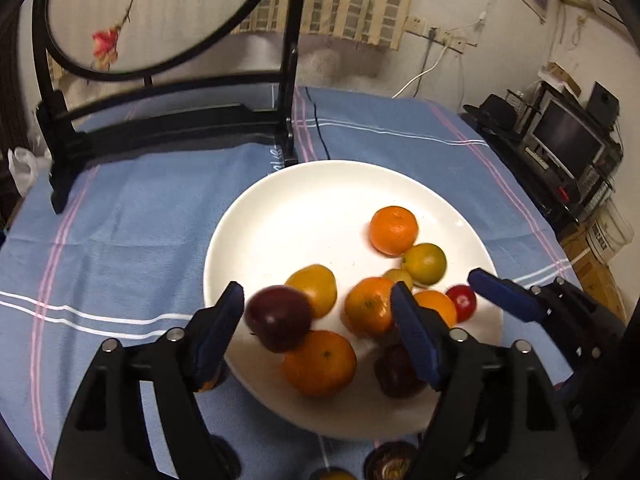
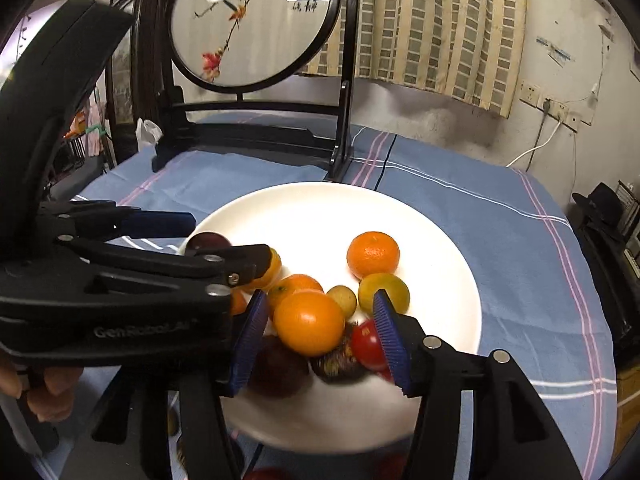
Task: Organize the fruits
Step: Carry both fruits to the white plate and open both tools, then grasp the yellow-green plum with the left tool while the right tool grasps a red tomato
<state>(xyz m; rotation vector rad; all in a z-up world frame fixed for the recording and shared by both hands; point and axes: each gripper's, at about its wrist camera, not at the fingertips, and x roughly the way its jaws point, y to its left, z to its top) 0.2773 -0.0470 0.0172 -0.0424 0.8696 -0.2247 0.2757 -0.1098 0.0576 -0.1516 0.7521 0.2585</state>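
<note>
My blue striped tablecloth (image 1: pixel 132 240) covers the whole table, and at its far edge stands the black-framed round screen (image 2: pixel 256 24) embroidered with birds and a red flower. The white plate (image 1: pixel 304 208) sits in the middle of the cloth, its far half bare, the fruit heaped toward the near side. Largest pieces: an orange mandarin (image 1: pixel 394 230) standing alone toward the far right of the heap, and another orange mandarin (image 2: pixel 310 322) framed between my right tongs (image 2: pixel 320 336), whose blue ribbed pads stand apart on either side of it with a gap showing (not pressing, as far as I can see). A dark purple plum (image 1: pixel 279 317) appears between the pads of my left tongs (image 1: pixel 320 320), which are spread wide; it looks blurred and neither pad touches it. A yellow-green citrus (image 1: pixel 425 263) lies just beside the far mandarin. A small yellow fruit (image 2: pixel 343 300) sits against it. Smallest: a red cherry tomato (image 1: pixel 463 302) at the right of the heap, near my right tongs' tip.
</note>
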